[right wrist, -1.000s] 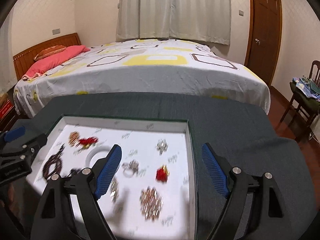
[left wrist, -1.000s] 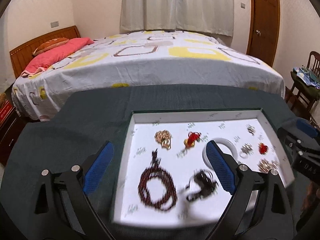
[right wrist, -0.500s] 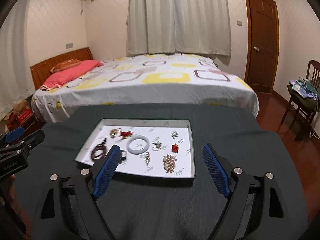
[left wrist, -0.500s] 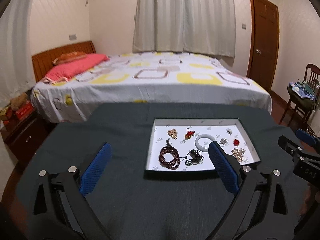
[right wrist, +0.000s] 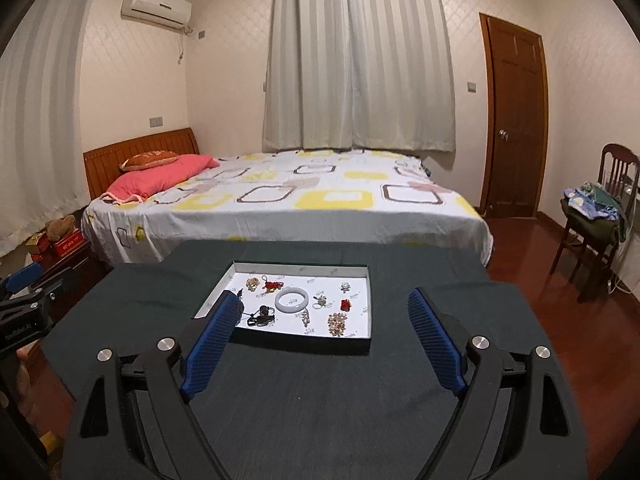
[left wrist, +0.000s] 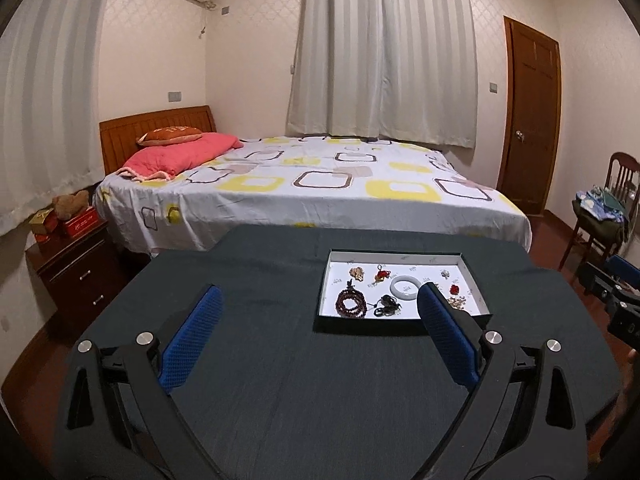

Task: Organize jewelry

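- We are holding the left gripper (left wrist: 320,320) above the dark worktop (left wrist: 300,380), its blue-padded fingers (left wrist: 192,338) spread wide and gripping nothing.
- We are holding the right gripper (right wrist: 320,320) over the same worktop, its fingers (right wrist: 434,344) also spread wide with nothing between them.
- We are seeing the shallow white-lined tray (right wrist: 362,344) sitting flat on the worktop beyond both grippers, well apart from the fingertips.
- All the jewelry is lying inside the tray: a dark red bead bracelet (left wrist: 351,304) is resting at the near left, with a black cord piece (left wrist: 387,306) just beside it.
- A white bangle (right wrist: 292,300) is lying near the middle of the tray, apart from the other pieces.
- A gold ornament (right wrist: 252,284) and a red knot charm (right wrist: 272,285) are lying side by side toward the far left edge.
- A small red piece (right wrist: 345,305) and a pale beaded cluster (right wrist: 337,323) are lying on the right side; smaller silver pieces around them are too small for us to make out.
- In the left wrist view, the right gripper is showing at the right edge, off the side of the worktop.
- A bed (right wrist: 300,200) with a patterned sheet is standing behind the worktop, and a chair (right wrist: 600,216) piled with clothes is standing by the door (right wrist: 516,120).
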`<action>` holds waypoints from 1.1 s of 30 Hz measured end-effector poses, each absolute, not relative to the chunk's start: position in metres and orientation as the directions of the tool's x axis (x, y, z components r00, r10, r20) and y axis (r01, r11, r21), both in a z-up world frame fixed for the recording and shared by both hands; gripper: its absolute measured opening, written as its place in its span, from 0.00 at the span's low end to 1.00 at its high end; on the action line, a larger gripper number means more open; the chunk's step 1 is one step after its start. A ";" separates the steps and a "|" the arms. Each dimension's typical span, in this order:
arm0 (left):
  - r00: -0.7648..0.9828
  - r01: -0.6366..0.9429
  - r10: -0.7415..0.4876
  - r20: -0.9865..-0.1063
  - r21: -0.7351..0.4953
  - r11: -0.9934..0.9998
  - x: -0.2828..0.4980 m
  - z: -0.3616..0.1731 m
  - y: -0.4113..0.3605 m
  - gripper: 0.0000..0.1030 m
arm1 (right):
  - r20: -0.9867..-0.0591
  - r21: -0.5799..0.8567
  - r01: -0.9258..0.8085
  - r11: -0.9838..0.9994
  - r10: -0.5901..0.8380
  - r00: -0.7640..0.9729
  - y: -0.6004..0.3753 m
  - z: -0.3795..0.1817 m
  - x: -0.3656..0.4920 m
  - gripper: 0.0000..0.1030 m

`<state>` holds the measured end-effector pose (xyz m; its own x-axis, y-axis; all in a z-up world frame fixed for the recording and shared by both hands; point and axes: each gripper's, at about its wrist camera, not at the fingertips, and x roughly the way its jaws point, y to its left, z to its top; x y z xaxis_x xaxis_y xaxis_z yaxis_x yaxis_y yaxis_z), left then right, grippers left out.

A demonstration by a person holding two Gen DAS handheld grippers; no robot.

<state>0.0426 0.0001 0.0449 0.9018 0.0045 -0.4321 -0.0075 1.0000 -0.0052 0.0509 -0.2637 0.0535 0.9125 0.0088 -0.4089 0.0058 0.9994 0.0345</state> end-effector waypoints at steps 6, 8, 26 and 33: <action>0.915 -0.006 -0.008 -0.403 -0.035 0.999 0.019 0.052 0.005 0.94 | -0.383 0.033 0.005 0.999 0.008 0.924 -0.262 0.057 0.033 0.82; 0.916 -0.003 -0.011 -0.400 -0.033 0.999 0.015 0.053 0.003 0.94 | -0.381 0.030 0.007 1.000 0.005 0.925 -0.263 0.056 0.031 0.82; 0.907 0.002 -0.021 -0.420 -0.045 0.999 0.012 0.046 0.005 0.94 | -0.374 0.026 0.009 1.000 0.002 0.927 -0.259 0.057 0.025 0.82; 0.905 0.004 -0.026 -0.424 -0.053 0.999 0.014 0.045 0.007 0.94 | -0.375 0.028 0.009 1.000 0.002 0.927 -0.259 0.057 0.025 0.82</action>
